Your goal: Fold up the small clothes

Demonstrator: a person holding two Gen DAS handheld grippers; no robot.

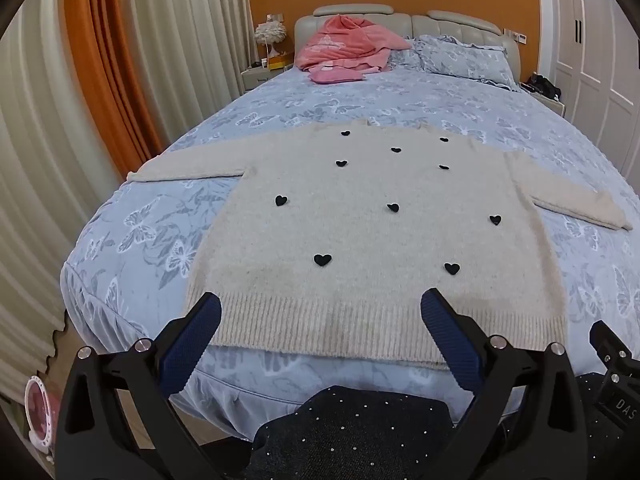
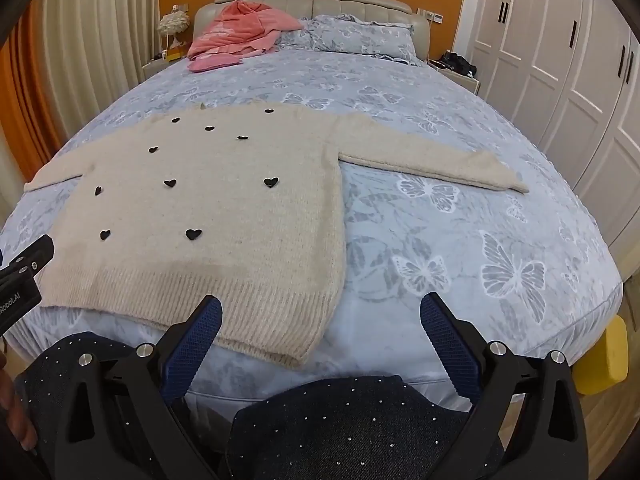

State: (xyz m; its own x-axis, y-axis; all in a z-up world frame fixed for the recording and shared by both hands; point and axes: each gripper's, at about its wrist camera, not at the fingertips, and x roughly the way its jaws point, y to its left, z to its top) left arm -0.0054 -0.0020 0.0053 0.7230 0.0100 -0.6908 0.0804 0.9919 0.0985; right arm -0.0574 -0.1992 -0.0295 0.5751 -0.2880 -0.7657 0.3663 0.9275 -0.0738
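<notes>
A cream knit sweater point(image 1: 360, 216) with small black hearts lies flat on the bed, both sleeves spread out sideways and its ribbed hem nearest me. My left gripper point(image 1: 320, 304) hovers open over the middle of the hem, nothing between its blue pads. In the right wrist view the same sweater point(image 2: 208, 208) fills the left half. My right gripper point(image 2: 320, 306) hangs open just past the sweater's near right hem corner, over the bedspread, holding nothing. The right sleeve point(image 2: 432, 162) stretches out to the right.
The bed point(image 2: 460, 248) has a blue butterfly-print cover. Pink clothes point(image 1: 348, 46) are piled by the pillows at the headboard. Curtains hang on the left, white wardrobe doors point(image 2: 560, 60) stand on the right. A person's dark studded trousers point(image 2: 352, 428) fill the bottom. A yellow object point(image 2: 604, 356) sits by the bed's corner.
</notes>
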